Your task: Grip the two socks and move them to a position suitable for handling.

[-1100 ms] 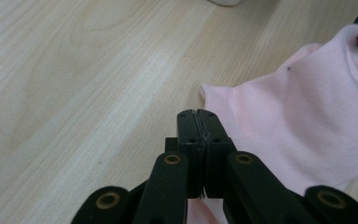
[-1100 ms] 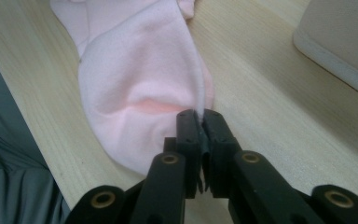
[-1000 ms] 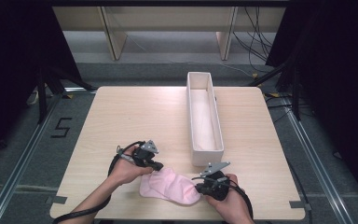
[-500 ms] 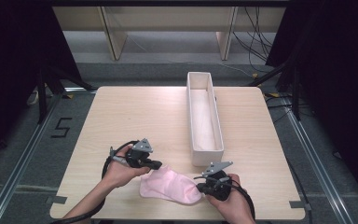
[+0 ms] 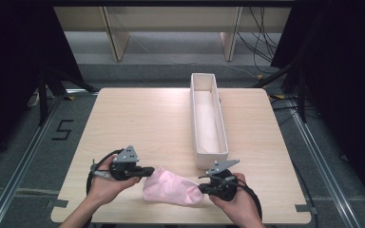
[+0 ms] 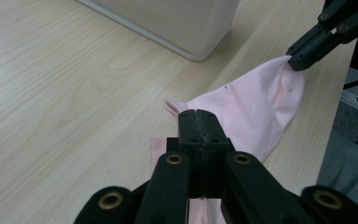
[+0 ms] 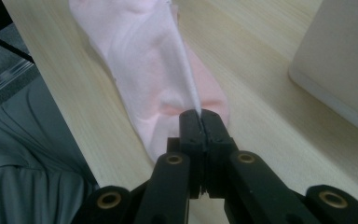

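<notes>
High view: pink sock [image 5: 171, 186] flat on the desk [image 5: 142, 123] near its 6 o'clock edge, long axis running 9 to 3. Left tool [image 5: 148, 170] clamped on the 9 o'clock end, right tool [image 5: 201, 188] clamped on the 3 o'clock end (one tool per end, so neither hand nearer). Sock stretched between them, still touching the wood mid-span. White tray [image 5: 209, 153] long and narrow, axis 12 to 6, near end just beyond the right tool at about 12 o'clock from it. Sock axis crosswise to the tray axis; judged the key relation, needing a quarter turn before the sock fits lengthwise.

Left gripper view: jaws fully together, pink fabric pinched at the tips and bunched below them. Sock [image 6: 256, 107] fanning away toward 1 o'clock, where the right tool [image 6: 296, 61] bites its far corner. Tray corner [image 6: 191, 28] at 12 o'clock, close, nothing between.

Right gripper view: jaws together on a thin raised fold of sock [image 7: 149, 60], cloth running to 11 o'clock. Tray wall [image 7: 340, 70] at 2 o'clock, near but apart from the cloth. Grey trouser leg off the desk edge at 8 o'clock (not in the path).

Obstacles: only the tray's near wall to clear, judged to need lift first.
</notes>
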The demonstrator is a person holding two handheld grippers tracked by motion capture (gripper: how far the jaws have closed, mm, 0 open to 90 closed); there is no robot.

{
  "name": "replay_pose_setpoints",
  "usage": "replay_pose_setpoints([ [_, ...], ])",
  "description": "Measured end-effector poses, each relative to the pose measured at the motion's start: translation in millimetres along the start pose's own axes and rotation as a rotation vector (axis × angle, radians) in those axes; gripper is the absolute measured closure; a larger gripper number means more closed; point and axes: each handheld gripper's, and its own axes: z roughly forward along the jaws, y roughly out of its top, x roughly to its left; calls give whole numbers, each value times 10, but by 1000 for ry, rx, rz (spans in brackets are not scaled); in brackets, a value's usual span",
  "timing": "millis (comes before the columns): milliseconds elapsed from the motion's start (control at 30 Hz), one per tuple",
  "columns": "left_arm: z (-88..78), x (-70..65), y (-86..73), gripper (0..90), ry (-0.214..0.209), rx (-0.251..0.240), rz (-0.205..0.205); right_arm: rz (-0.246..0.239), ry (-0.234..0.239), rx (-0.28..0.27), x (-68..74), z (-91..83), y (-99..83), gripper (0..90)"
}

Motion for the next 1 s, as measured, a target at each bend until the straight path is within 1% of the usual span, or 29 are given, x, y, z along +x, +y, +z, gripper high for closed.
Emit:
replay_pose_setpoints([
  [33,-30,-7,-78,897,10,1,-16,-10,10,2,-13,13,42,889],
  [67,-30,-7,-78,898,10,1,-16,-10,10,2,-13,13,42,889],
  [100,-33,-9,-118,898,16,3,-23,22,9,24,-7,14,55,888],
  [133,-25,-9,-172,898,10,1,-43,31,15,36,-9,24,70,888],
  [167,-28,-3,-186,898,12,7,-41,1,21,26,-39,62,86,889],
  [200,-21,2,-212,898,10,6,-51,19,28,35,-26,64,88,888],
  [233,-26,2,-227,898,10,6,-61,22,21,55,-31,46,101,889],
  [267,-38,4,-233,898,8,-4,-70,32,23,60,-19,36,110,889],
  [300,-81,4,-222,898,3,-20,-71,-4,59,36,-29,17,127,889],
  [333,-81,4,-222,898,3,-20,-71,-4,59,36,-29,17,127,889],
  [367,-110,-9,-208,898,4,-26,-67,20,47,40,-5,-25,133,889],
  [400,-110,-9,-208,898,4,-26,-67,20,47,40,-5,-25,133,889],
  [433,-123,-30,-205,898,6,-21,-69,-8,55,35,-21,-32,137,889],
  [467,-123,-30,-205,898,6,-21,-69,-8,55,35,-21,-32,137,889],
  [500,-129,-38,-209,898,4,-12,-66,-18,53,33,-28,-31,136,890],
  [533,-132,-51,-219,898,1,-13,-65,18,47,52,-9,-41,130,889],
  [567,-135,-55,-228,898,5,-9,-61,-10,59,45,-27,-30,126,890],
  [600,-131,-66,-237,898,3,-16,-72,-11,56,43,-29,-23,120,889],
  [633,-131,-62,-248,898,6,-10,-68,3,58,47,-25,-18,116,889],
  [700,-113,-44,-268,898,6,2,-75,-5,64,54,-52,18,114,889],
  [767,-66,-8,-298,898,11,16,-90,15,83,63,-89,76,121,889],
  [800,-66,-8,-298,898,11,16,-90,15,83,63,-89,76,121,889],
  [833,-44,9,-309,898,15,18,-92,24,71,71,-100,85,124,888],
  [867,-24,30,-318,898,18,29,-88,31,70,80,-113,103,127,888],
  [900,1,44,-327,898,23,30,-97,67,60,110,-128,145,129,887],
  [933,28,64,-336,898,26,32,-106,67,60,110,-128,145,129,887],
  [967,57,86,-346,898,30,35,-110,43,43,113,-158,208,133,885],
  [1000,86,107,-354,898,30,43,-113,43,43,113,-158,208,133,885],
])
